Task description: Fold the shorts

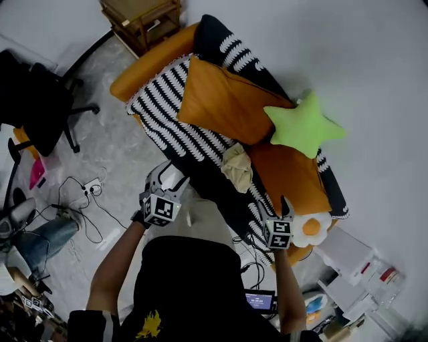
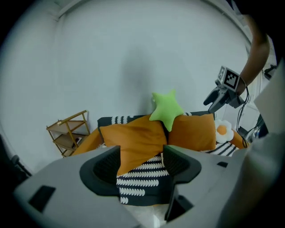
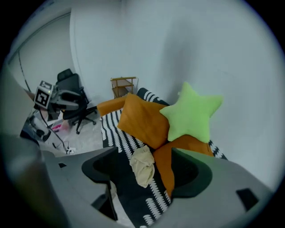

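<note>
Both wide and empty, left hand-held gripper [image 1: 172, 175] and right hand-held gripper [image 1: 283, 204] short of crumpled shorts [image 1: 237, 167]

The shorts [image 1: 237, 167] look soft matt cloth, the star cushion [image 1: 304, 125] plush, the shelf [image 1: 142, 20] wooden.

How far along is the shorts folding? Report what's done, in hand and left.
Done: nothing. The beige shorts lie crumpled on the striped sofa throw, beside the orange cushions.
In hand: nothing. The left gripper and the right gripper are both open and empty, short of the shorts.
Left: grasp the shorts, spread them flat, and make every fold.
</note>
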Tool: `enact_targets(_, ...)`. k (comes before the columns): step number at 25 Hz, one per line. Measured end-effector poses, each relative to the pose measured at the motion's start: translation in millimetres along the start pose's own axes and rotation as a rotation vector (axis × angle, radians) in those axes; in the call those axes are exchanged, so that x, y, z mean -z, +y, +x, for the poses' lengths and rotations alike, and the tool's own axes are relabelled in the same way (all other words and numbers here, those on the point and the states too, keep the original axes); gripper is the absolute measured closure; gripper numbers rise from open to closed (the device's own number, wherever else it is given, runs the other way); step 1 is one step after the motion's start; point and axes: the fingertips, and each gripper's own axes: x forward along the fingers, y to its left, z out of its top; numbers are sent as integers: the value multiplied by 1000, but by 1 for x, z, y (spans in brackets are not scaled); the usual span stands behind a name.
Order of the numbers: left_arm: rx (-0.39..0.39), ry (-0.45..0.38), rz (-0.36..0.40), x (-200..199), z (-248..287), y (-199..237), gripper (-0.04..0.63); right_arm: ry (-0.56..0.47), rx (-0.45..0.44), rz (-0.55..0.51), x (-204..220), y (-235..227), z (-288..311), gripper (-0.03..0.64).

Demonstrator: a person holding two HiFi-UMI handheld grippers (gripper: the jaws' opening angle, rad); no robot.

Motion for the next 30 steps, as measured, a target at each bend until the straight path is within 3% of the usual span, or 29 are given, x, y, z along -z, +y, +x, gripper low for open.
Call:
enact_targets(4, 80, 12, -8, -3, 101, 21, 296, 43, -63, -127, -41, -10, 113, 236)
enact_targets(8, 201, 27, -13, 22, 196, 20, 299, 102, -54, -179, -36, -21, 222, 276)
enact_targets(13, 398, 42, 63, 74, 272, -1, 305, 123, -86, -98, -27, -12, 348, 345)
enact_targets(16, 426, 41, 92, 106, 304, 0, 312, 159, -103, -139, -5, -7, 442, 414)
enact_targets(19, 444, 49, 127, 135, 322, -1, 345, 248, -133, -215, 27, 7, 507, 417)
enact_targets(21, 454, 58, 96, 155, 334, -4, 356, 322, -128, -321, 53, 9, 539, 416)
enact_targets(23, 475, 80, 56, 174, 342, -12, 356, 357, -84, -445, 70, 6, 556, 456)
enact_targets(24, 491, 88, 58, 180, 343, -18, 356, 341, -58, -471, 70, 5, 555, 566)
enact_targets(27, 538, 82, 104, 186, 331, -32, 356, 212, -48, -418, 46, 22, 504, 569)
enact_targets(30, 569, 67, 99, 177, 309, -33, 356, 124, -36, -447, 23, 43, 405, 569)
